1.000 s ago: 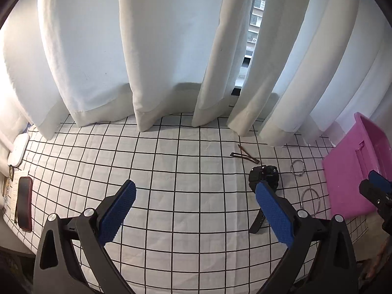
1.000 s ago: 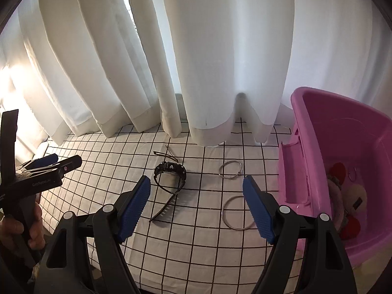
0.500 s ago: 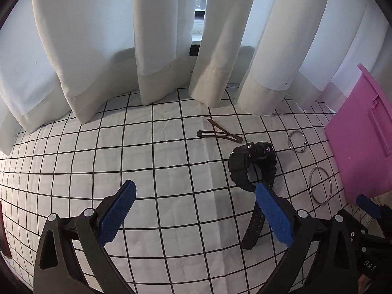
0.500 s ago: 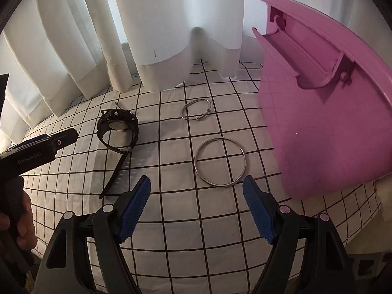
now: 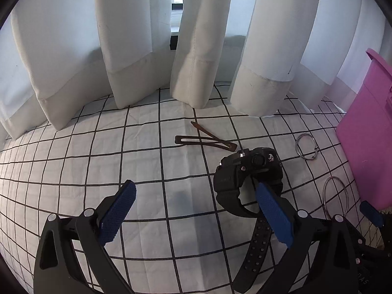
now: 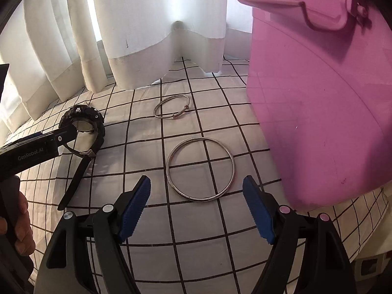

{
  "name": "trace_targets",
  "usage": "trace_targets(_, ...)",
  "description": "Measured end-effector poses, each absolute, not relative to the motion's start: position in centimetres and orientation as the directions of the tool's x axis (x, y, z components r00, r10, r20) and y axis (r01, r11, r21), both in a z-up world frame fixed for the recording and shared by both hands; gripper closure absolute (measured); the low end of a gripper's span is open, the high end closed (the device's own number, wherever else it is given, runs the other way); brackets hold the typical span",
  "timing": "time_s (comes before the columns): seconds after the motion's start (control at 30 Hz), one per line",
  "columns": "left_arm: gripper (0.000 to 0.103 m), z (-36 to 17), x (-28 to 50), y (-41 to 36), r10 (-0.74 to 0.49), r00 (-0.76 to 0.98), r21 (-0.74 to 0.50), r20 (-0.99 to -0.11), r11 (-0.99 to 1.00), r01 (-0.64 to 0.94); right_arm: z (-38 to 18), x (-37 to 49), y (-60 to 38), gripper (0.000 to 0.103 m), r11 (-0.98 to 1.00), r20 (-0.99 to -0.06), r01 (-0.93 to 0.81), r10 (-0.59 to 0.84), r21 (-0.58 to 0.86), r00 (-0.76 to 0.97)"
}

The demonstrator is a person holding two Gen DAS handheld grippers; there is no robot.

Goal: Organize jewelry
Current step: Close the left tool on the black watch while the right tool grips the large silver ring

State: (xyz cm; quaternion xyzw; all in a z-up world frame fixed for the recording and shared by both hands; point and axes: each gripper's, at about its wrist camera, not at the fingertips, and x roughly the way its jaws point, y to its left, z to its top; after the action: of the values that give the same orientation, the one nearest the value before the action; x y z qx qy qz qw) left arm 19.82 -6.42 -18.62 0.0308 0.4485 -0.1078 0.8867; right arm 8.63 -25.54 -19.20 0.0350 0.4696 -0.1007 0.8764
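Observation:
A black wristwatch (image 5: 247, 171) lies on the checked cloth; it also shows in the right wrist view (image 6: 84, 125). My left gripper (image 5: 196, 196) is open, and its right finger pad (image 5: 274, 215) reaches into the watch's strap loop. A large silver bangle (image 6: 200, 169) lies just ahead of my open right gripper (image 6: 197, 192). A smaller silver bangle (image 6: 172, 107) lies farther back. Two brown hair clips (image 5: 205, 140) lie crossed behind the watch. A pink box (image 6: 318, 93) stands at the right.
White curtains (image 5: 191, 49) hang along the back of the table and rest on the cloth. The pink box (image 5: 367, 132) stands close to the bangles on the right. The table's front edge shows at the lower right in the right wrist view.
Both grippers have moved forward and lower. The left one has closed in on the watch; the right one has come up to the large bangle beside the pink box.

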Motion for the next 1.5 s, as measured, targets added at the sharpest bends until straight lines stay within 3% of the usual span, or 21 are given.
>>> trace_targets(0.3, 0.006, -19.7, 20.5, -7.1, -0.149, 0.566, -0.024, -0.811, 0.975, 0.221, -20.9, 10.3, -25.9, 0.029, 0.977, -0.845, 0.205, -0.159, -0.06, 0.51)
trace_targets(0.6, 0.006, -20.6, 21.7, -7.0, -0.183, 0.526, -0.083, -0.83, 0.975, 0.207, -21.8, 11.8, -26.7, 0.025, 0.977, -0.849, 0.206, -0.15, -0.05, 0.506)
trace_targets(1.13, 0.006, -21.5, 22.0, -10.0, -0.118, 0.57, 0.012, -0.813, 0.976, 0.22, -22.3, 11.7, -26.5, 0.018, 0.979, -0.811, 0.198, -0.158, -0.054, 0.564)
trace_targets(1.23, 0.018, -21.2, 21.4, -10.1, -0.143, 0.575, 0.0, -0.805, 0.971, 0.24, -22.2, 11.5, -26.5, 0.02, 0.983, -0.812, 0.179, -0.144, -0.049, 0.566)
trace_targets(1.33, 0.039, -20.8, 20.7, -10.4, -0.173, 0.581, -0.012, -0.795, 0.963, 0.27, -21.9, 10.8, -25.9, 0.032, 0.988, -0.804, 0.149, -0.126, -0.047, 0.581)
trace_targets(1.4, 0.061, -20.7, 20.4, -10.6, -0.198, 0.582, -0.026, -0.789, 0.957, 0.29, -21.9, 10.5, -25.6, 0.032, 0.988, -0.802, 0.149, -0.126, -0.047, 0.583)
trace_targets(1.5, 0.064, -20.6, 20.0, -10.7, -0.207, 0.582, -0.033, -0.787, 0.955, 0.295, -21.8, 10.2, -25.6, 0.033, 0.989, -0.8, 0.146, -0.117, -0.038, 0.588)
